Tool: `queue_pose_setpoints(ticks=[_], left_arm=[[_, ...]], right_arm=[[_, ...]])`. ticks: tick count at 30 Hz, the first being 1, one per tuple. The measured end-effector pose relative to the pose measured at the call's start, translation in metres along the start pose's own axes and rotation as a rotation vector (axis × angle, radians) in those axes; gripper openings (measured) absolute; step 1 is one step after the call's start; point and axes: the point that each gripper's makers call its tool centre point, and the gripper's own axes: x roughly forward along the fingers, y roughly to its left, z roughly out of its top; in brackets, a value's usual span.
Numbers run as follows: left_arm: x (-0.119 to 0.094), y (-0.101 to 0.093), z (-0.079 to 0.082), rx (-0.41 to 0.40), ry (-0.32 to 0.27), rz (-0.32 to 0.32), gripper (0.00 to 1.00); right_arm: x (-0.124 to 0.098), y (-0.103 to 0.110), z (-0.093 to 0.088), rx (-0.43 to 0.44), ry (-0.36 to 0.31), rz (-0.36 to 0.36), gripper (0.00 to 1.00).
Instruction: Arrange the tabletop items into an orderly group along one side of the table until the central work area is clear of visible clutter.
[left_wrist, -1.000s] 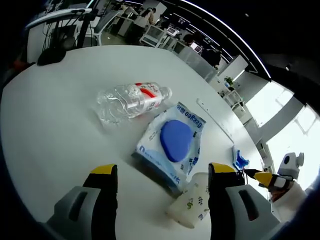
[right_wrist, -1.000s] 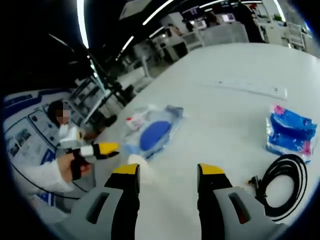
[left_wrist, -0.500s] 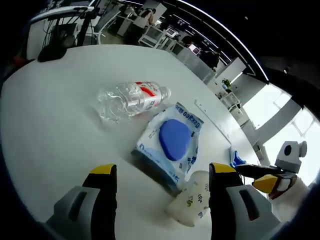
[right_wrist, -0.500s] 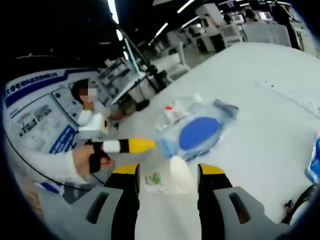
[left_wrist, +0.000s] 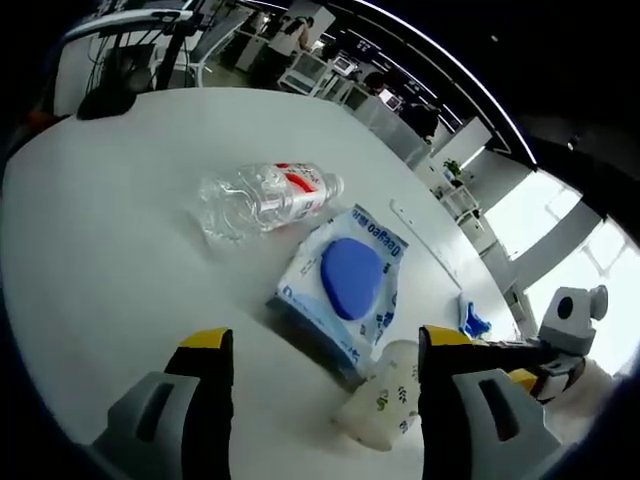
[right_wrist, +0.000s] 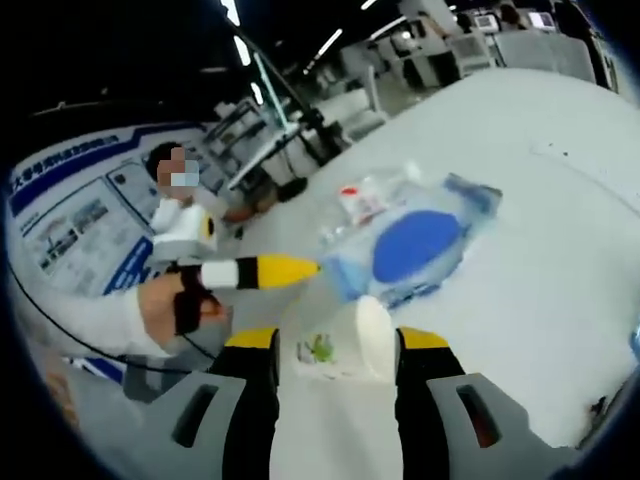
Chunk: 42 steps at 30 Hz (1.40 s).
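where the white worktop (left_wrist: 90, 250) curves: cup (right_wrist: 338, 340) on its side between the right hand-held gripper's (right_wrist: 336, 352) spread jaws, grip unclear; wipes pack (left_wrist: 343, 288) beside it; bottle (left_wrist: 262, 196) lying beyond; left hand-held gripper (left_wrist: 318, 352) wide open, empty.

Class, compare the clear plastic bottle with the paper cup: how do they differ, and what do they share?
The bottle is see-through with a red-and-white label; the paper cup is opaque cream with green prints. The bottle is longer than the cup. The bottle lies beyond the wipes pack; the cup lies nearer the claws. Both lie on their sides on the white table.
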Motion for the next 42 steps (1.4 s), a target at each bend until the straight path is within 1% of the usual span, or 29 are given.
queue_pose_setpoints(ticks=[1,4,6,12,15,21,25,29,32,33,38,42], left_arm=[[0.0,0.0,-0.001,0.002,0.001,-0.001,0.76],[0.0,-0.005,-0.004,0.005,0.0,-0.019,0.76],[0.001,-0.006,-0.006,0.006,0.004,-0.02,0.76],[0.003,-0.009,-0.008,-0.001,0.004,-0.04,0.76],[0.002,-0.01,-0.008,0.003,0.003,-0.04,0.76],[0.002,-0.01,-0.013,0.0,0.017,-0.046,0.76],[0.002,-0.011,-0.017,-0.005,0.019,-0.05,0.76],[0.002,-0.013,-0.02,-0.016,0.023,-0.061,0.76],[0.001,-0.014,-0.02,-0.017,0.019,-0.063,0.76],[0.001,-0.015,-0.021,-0.017,0.019,-0.064,0.76],[0.0,-0.015,-0.023,-0.02,0.02,-0.067,0.76],[-0.001,-0.019,-0.026,-0.05,0.015,-0.084,0.77]], right_arm=[[0.001,-0.001,-0.002,-0.003,0.009,-0.006,0.43],[0.003,-0.003,-0.002,0.011,0.004,-0.004,0.43],[0.006,-0.002,-0.002,0.018,0.008,-0.001,0.43],[0.012,0.002,-0.012,-0.006,0.053,0.012,0.42],[0.013,0.004,-0.012,-0.001,0.05,0.023,0.41],[0.013,0.008,-0.017,0.018,0.054,0.042,0.33],[0.012,0.014,-0.018,0.029,0.05,0.065,0.22],[0.012,0.018,-0.021,0.032,0.055,0.079,0.15],[0.011,0.022,-0.021,0.042,0.05,0.101,0.03],[0.011,0.024,-0.02,0.056,0.042,0.109,0.01],[0.011,0.029,-0.019,0.11,0.021,0.125,0.0],[0.013,0.035,-0.02,0.137,0.011,0.142,0.0]])
